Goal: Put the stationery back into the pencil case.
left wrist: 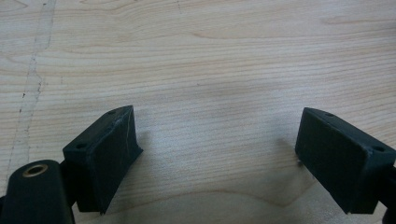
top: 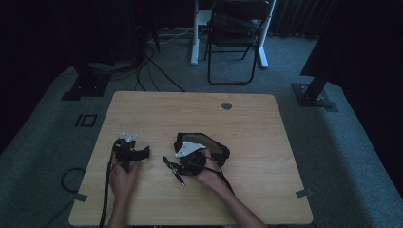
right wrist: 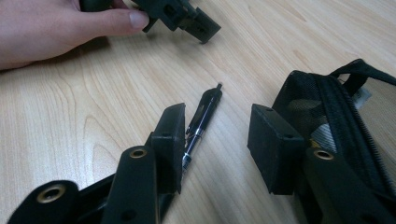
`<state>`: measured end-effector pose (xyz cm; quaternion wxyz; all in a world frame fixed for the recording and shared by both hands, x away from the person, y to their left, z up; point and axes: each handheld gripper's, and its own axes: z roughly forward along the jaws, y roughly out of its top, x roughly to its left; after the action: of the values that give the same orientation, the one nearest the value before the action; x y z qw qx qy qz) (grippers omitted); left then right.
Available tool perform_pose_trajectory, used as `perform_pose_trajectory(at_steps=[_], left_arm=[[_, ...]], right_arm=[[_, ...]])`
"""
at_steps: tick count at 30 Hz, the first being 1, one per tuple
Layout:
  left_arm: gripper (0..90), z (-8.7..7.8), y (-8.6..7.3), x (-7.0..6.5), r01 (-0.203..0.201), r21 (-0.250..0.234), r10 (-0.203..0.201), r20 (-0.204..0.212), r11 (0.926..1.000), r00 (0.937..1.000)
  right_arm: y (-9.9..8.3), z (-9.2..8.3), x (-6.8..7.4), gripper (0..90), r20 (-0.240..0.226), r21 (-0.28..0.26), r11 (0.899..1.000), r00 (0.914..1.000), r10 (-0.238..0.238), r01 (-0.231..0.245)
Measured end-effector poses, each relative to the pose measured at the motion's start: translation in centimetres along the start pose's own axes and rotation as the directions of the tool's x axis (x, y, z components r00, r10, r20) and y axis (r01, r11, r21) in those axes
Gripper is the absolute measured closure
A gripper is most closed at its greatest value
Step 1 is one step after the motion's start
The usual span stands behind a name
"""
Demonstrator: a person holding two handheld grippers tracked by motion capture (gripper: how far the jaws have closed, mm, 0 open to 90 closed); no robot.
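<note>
My right gripper [right wrist: 215,140] has its jaws spread around the pen [right wrist: 201,125], not yet pinching; the pen lies on the table [top: 266,180], at nine o'clock of the open pouch [top: 209,145]; my left gripper [left wrist: 215,154] rests spread and empty; grasping and pouching remain, I judge.

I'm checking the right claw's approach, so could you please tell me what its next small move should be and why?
Probably shift the right claw sideways to centre on the pen, then close: its jaws stand open, and the pen lies flat on the table against one jaw.
</note>
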<state>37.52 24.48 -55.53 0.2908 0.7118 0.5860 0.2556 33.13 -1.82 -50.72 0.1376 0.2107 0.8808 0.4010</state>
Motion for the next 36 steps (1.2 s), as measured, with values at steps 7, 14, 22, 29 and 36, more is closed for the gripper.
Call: perform_pose_trajectory(at_steps=[7, 14, 22, 29, 36], left_arm=[[13.1, 0.0, 0.0, 0.0, 0.001, -0.001, -0.001, 0.000, 1.0000, 1.0000], [13.1, 0.0, 0.0, 0.0, 0.001, -0.001, -0.001, 0.000, 1.0000, 1.0000], [13.1, 0.0, 0.0, 0.0, 0.001, 0.000, -0.001, 0.000, 1.0000, 1.0000], [13.1, 0.0, 0.0, 0.0, 0.001, 0.000, -0.001, 0.000, 1.0000, 1.0000], [13.1, 0.0, 0.0, 0.0, 0.001, 0.000, -0.001, 0.000, 1.0000, 1.0000]], right_arm=[[-0.2, 0.5, 0.3, 61.3, -0.005, 0.014, 1.000, 1.0000, -0.003, 0.003], [-0.3, 1.3, 0.6, 64.9, -0.006, 0.032, 0.999, 1.0000, -0.003, 0.004], [-0.8, 2.3, 1.0, 69.0, -0.014, 0.060, 0.998, 0.9999, 0.001, -0.001], [-1.1, 2.9, 1.2, 71.9, -0.020, 0.075, 0.997, 0.9998, -0.004, 0.005], [-1.4, 3.4, 1.2, 74.2, -0.023, 0.094, 0.996, 0.9997, 0.006, -0.004]])
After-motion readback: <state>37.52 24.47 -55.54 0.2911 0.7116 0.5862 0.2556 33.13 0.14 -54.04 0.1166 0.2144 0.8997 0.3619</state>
